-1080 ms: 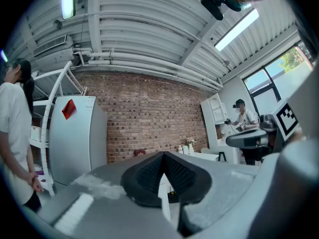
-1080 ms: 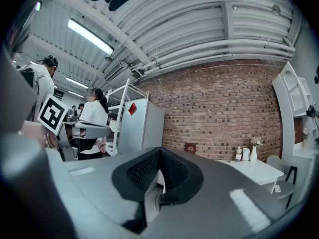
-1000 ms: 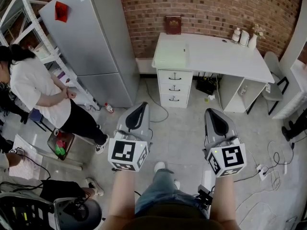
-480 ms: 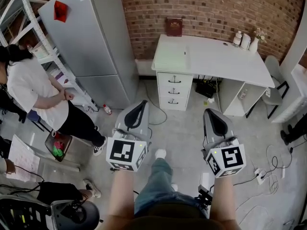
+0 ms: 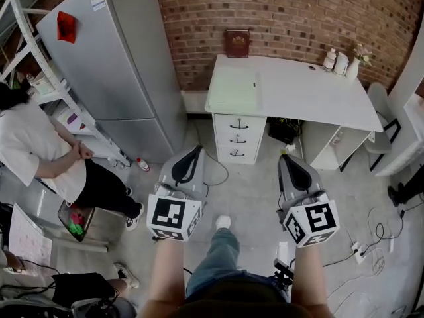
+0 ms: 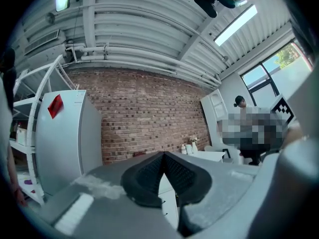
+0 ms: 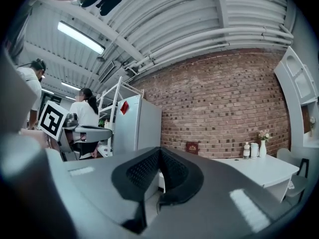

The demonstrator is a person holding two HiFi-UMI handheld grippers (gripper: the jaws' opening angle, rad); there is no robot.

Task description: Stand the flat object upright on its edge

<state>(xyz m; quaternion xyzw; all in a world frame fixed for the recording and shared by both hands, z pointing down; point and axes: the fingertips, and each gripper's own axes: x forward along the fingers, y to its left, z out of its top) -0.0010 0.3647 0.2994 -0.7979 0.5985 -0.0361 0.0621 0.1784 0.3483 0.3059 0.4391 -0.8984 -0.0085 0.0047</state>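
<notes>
1. I have both tongs out in front of me, held level over the floor and pointing toward the white counter. Both are well short of it.
2. The left tongs are fully closed. In the left gripper view the two black pads meet along one seam, with nothing between them.
3. The right tongs are closed the same way. In the right gripper view the pads are pressed together and empty.
4. The counter stands against the brick wall. Three drawers sit under its left end.
5. A pale green flat pad lies flat on the left end of the counter, above the drawers. Neither pair of tongs touches it.
6. A dark red book stands upright against the wall at the counter's back edge, just behind the pad.
7. Two small white bottles and a vase with flowers stand together at the back right corner of the counter.
8. A tall grey fridge stands to the left of the counter, with a red tag stuck on its side.
9. A person in a white top stands by the white shelving at the far left, well apart from the tongs.
10. Cables trail across the floor on the right.
</notes>
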